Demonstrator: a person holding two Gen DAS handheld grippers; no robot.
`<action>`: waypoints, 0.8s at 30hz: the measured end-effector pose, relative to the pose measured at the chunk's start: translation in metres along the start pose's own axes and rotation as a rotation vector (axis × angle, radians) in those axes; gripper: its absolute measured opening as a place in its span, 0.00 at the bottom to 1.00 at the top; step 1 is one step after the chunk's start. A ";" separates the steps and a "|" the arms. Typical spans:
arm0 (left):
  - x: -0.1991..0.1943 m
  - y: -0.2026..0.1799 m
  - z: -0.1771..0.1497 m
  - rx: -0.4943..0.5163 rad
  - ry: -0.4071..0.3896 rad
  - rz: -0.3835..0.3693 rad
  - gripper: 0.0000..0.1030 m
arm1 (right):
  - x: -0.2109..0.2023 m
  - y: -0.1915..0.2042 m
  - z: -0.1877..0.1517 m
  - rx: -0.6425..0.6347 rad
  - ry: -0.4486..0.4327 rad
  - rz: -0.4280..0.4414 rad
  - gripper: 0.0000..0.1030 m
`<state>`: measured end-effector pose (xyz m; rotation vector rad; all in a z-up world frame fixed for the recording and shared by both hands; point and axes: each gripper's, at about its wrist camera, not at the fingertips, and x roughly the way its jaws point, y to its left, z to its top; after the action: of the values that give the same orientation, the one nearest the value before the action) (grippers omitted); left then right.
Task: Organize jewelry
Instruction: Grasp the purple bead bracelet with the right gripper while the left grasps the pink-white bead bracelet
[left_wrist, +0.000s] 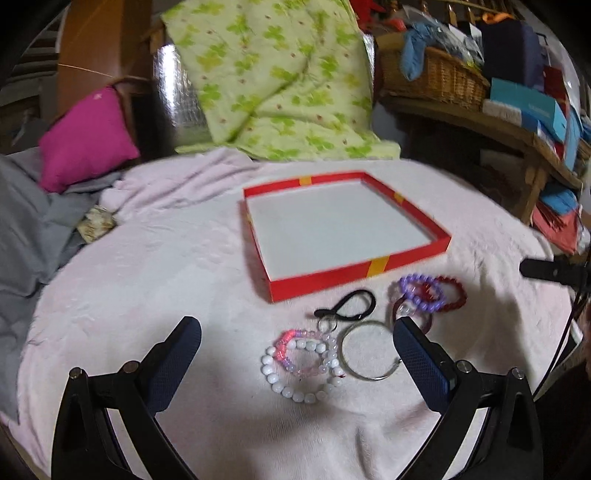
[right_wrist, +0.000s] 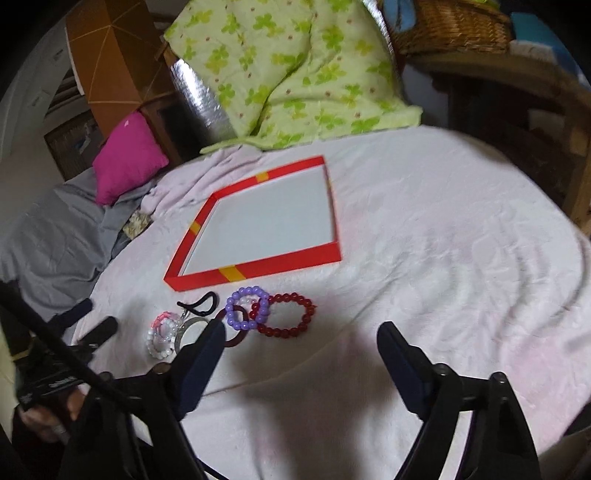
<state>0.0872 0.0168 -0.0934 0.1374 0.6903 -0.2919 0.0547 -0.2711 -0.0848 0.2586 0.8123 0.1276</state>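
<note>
Bracelets (left_wrist: 306, 360) overlap near the bed's front edge; both grippers' jaws spread, empty, so one pinch may drag several short of the red tray (left_wrist: 360, 280).

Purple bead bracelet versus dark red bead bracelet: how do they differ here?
The purple bead bracelet forms a smaller ring of pale, opaque beads; the dark red bead bracelet forms a wider ring of deep, glossy beads. The purple one overlaps the red one's left edge and lies nearer the other jewelry. Both lie flat on the pink blanket, outside the red box.
</note>
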 end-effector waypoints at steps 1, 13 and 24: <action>0.006 0.001 -0.002 -0.002 0.031 0.005 1.00 | 0.006 0.002 0.001 -0.008 0.012 0.017 0.76; 0.030 0.022 -0.003 -0.057 0.190 -0.005 0.99 | 0.102 0.019 0.021 0.026 0.237 0.079 0.39; 0.059 0.024 -0.001 -0.060 0.273 -0.073 0.70 | 0.119 0.019 0.021 0.067 0.277 0.101 0.10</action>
<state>0.1369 0.0265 -0.1318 0.0959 0.9757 -0.3249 0.1507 -0.2315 -0.1489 0.3502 1.0807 0.2347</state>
